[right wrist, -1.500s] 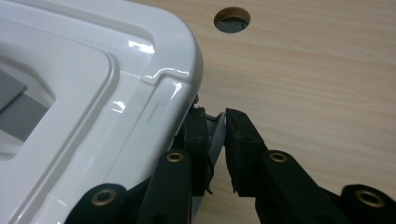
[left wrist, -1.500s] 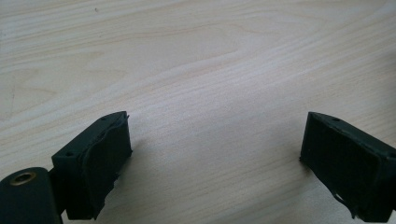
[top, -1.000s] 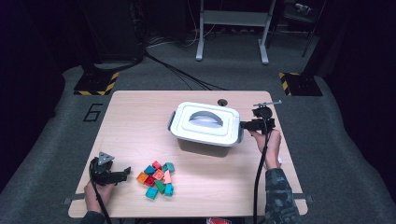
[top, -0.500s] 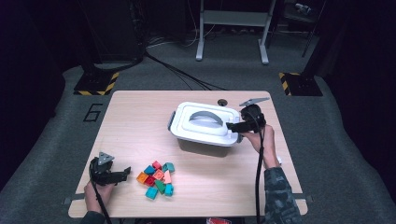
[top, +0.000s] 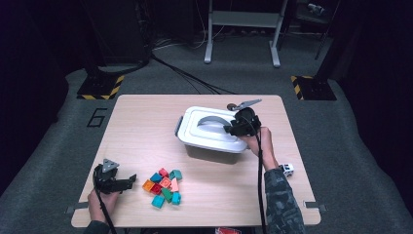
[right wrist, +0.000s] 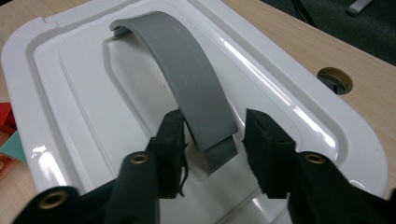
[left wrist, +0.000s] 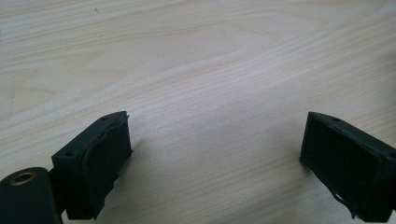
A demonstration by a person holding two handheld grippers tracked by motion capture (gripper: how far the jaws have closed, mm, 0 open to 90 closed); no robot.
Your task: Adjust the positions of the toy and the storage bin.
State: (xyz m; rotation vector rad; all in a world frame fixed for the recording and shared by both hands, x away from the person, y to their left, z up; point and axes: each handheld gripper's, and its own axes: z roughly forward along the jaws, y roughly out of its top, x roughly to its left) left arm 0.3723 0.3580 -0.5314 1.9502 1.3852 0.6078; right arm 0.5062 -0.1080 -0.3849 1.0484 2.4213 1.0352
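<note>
A white lidded box [top: 195,139] stands right of the table's middle, with an arched grey handle [top: 212,121] on its lid. My right gripper [top: 228,129] reaches over the lid from the right. In the right gripper view the handle [right wrist: 196,79] runs between the jaws of my right gripper [right wrist: 212,123]. The jaws have just been closing around it, and a thin gap still shows at the right pad [right wrist: 261,140]. My left gripper [top: 131,181] rests at the front left, its jaws wide apart over bare wood [left wrist: 217,126] with nothing between them.
A pile of several coloured blocks [top: 163,186] lies near the front, just right of the left gripper. A small white toy car [top: 287,169] sits beside the right forearm. A round cable hole [right wrist: 334,79] is in the tabletop behind the box.
The right gripper has moved left from the box's right edge over the lid to the handle. The left gripper has stayed put.
</note>
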